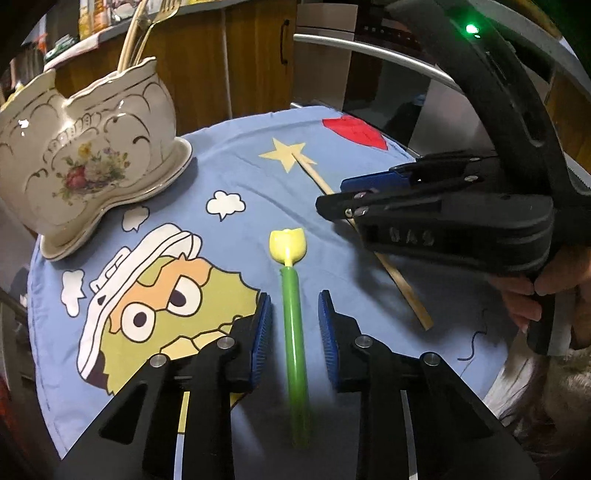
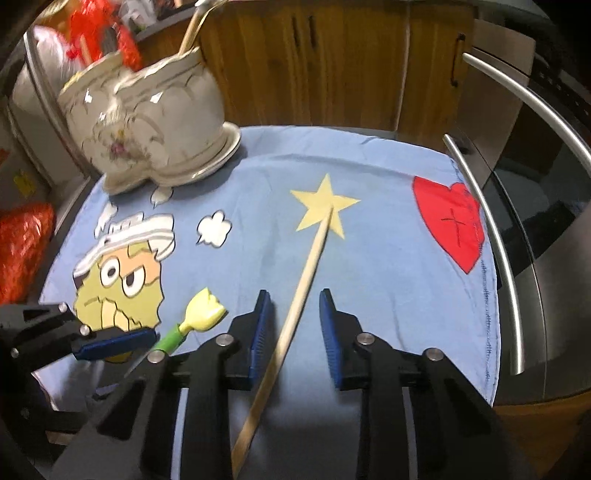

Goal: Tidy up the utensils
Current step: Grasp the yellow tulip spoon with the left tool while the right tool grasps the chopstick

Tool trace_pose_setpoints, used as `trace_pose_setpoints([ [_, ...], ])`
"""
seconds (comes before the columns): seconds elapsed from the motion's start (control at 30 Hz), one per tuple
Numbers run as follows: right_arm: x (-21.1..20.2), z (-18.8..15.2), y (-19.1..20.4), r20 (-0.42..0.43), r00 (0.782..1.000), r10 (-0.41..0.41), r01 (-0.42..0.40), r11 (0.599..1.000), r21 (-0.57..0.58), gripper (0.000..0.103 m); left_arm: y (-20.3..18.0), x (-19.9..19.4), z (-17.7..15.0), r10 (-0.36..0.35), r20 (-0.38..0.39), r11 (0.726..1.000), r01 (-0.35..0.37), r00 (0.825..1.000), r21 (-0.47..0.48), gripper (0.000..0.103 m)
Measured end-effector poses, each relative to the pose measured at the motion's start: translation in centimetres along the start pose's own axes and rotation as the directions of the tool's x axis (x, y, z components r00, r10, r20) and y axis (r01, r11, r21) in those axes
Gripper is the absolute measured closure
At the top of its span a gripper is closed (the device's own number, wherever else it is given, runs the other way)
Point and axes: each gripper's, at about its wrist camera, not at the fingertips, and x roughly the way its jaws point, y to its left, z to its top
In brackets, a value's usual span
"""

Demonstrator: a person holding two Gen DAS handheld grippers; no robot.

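The green-handled utensil with a yellow tulip-shaped head [image 1: 291, 325] lay flat on the blue cartoon-printed cloth [image 1: 236, 155], its head pointing toward the ceramic holder. It sat between the fingers of the left gripper [image 1: 295, 317], whose jaws stood wide apart on either side of the handle, with clear gaps to both pads; nothing was gripped. A wooden chopstick [image 2: 295, 295] lay on the same cloth, its far tip resting on the printed yellow star [image 2: 321, 210]. The right gripper [image 2: 295, 314] straddled the chopstick with its jaws likewise spread and both pads clear of the stick, holding nothing. The ornate ceramic holder [image 1: 88, 155], white with gilt trim and a floral motif, stood upright at the cloth's far left edge. It held a gold-coloured fork [image 1: 159, 26] and pale stick-like utensils. Wooden cabinets [image 2: 332, 62] stood behind.
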Motion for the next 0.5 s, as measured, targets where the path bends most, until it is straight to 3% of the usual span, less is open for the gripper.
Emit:
trace_pose_setpoints([
  [0.33,-0.6,-0.9,0.4,-0.018,1.000,-0.017,0.015,0.998,-0.066,0.080,-0.5,0.3,0.1,0.021,-0.011,0.999,-0.021,1.000,0.038,0.077],
  [0.43,-0.7,-1.2,0.6,0.000,1.000,-0.002,0.002,0.998,-0.069,0.094,-0.4,0.4,0.3,0.031,-0.008,0.999,-0.031,0.999,0.035,0.092],
  [0.5,-0.7,-1.3,0.6,0.008,1.000,0.012,-0.011,0.998,-0.062,0.096,0.1,0.5,0.3,0.006,-0.003,1.000,-0.006,1.000,0.015,0.093],
])
